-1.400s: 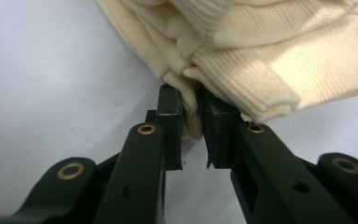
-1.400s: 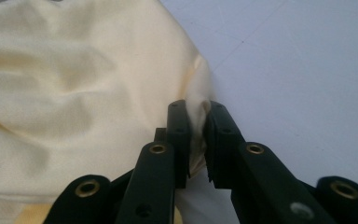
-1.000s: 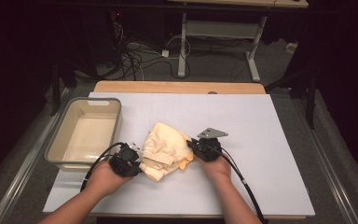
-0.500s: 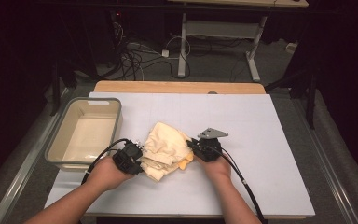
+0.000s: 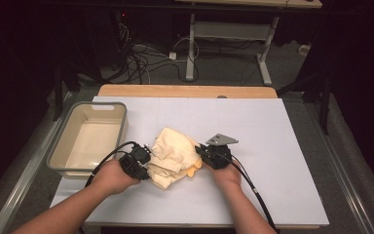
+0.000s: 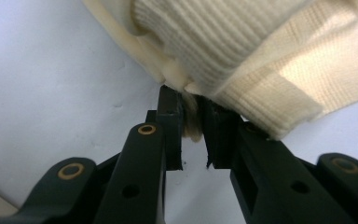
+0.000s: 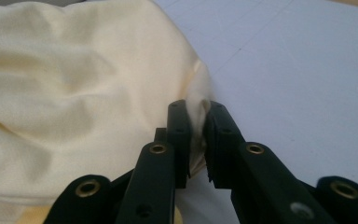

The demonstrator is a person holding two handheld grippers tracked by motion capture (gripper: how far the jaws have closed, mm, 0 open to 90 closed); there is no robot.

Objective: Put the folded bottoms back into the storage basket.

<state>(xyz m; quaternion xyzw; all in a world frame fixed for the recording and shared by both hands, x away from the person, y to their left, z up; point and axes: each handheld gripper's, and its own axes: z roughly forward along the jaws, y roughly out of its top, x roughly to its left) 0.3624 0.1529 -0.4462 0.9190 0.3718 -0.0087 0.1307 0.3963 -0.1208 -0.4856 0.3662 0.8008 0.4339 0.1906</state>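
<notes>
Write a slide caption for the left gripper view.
Left gripper pinching a fold of the cream ribbed garment above the white table.

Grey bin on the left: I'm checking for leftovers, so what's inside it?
The grey bin shows a bare cream floor, nothing inside. Its near wall hides the closest strip of floor.

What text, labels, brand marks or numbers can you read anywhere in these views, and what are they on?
None: no readable text, label, brand or number anywhere.
Cream garment: ribbed cuff and plain fabric, no tag or print.
Grey bin: unmarked walls.
White table sheet: blank.
Left claw and right claw, both shut on the garment: bare black parts with brass rivets, no markings.
</notes>
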